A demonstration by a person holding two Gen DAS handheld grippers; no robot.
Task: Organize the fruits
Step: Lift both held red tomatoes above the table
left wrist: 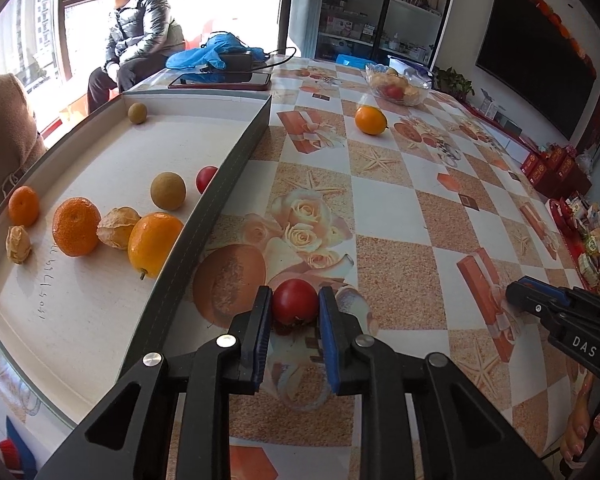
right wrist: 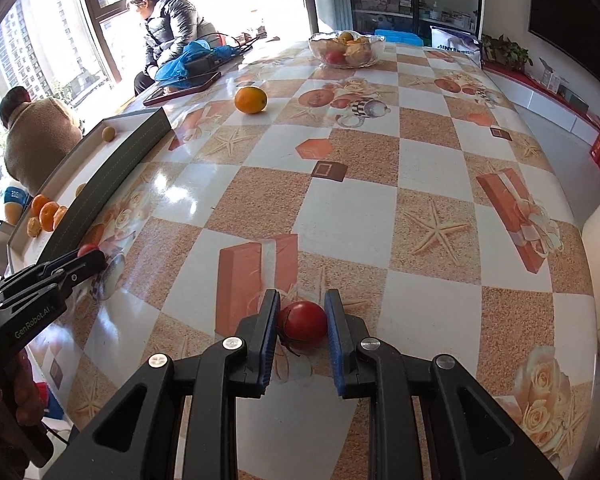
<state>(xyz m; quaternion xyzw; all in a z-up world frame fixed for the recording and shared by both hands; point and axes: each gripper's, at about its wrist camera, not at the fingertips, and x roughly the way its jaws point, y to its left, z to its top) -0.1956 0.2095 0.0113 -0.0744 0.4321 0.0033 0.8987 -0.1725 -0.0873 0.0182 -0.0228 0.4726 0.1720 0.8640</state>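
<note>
My left gripper is shut on a red tomato resting on the table, just right of the shallow box. The box holds mandarins, an orange fruit, round tan fruits, papery husk fruits and a red tomato. My right gripper is shut on another red tomato on the tablecloth. A loose orange fruit lies farther back on the table. The left gripper also shows at the left of the right wrist view.
A glass bowl of fruit stands at the far end of the table. A phone, a black device with cables and a blue cloth lie beyond the box. Two people sit by the window.
</note>
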